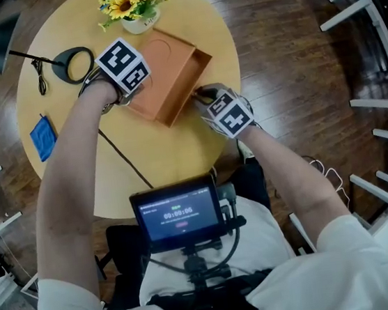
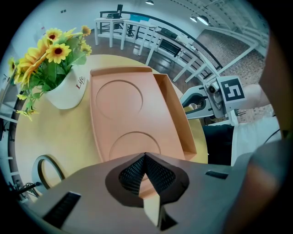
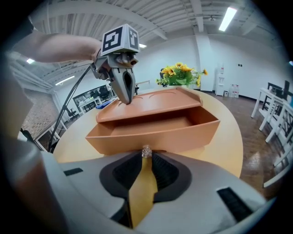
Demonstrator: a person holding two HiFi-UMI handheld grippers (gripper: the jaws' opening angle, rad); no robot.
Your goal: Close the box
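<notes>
An orange box [image 1: 170, 76] lies on the round wooden table [image 1: 180, 152]; its flat top [image 2: 123, 114] carries two round recesses. The lower tray [image 3: 151, 130] sticks out toward me from under that top. My left gripper [image 1: 129, 97] is shut with nothing in it, and in the right gripper view its tips [image 3: 126, 98] rest on the top's near left edge. My right gripper [image 3: 146, 155] stands at the tray's front wall, shut on a small glittering knob [image 3: 146, 151] there. The left gripper view shows that gripper [image 2: 188, 105] against the tray's side.
A white pot of yellow flowers [image 1: 129, 1] stands just behind the box. A black ring-shaped lamp base [image 1: 74, 64] and its cable [image 1: 120, 153] lie to the left, with a blue cloth [image 1: 43, 136] near the left edge. A screen [image 1: 178, 212] hangs on my chest.
</notes>
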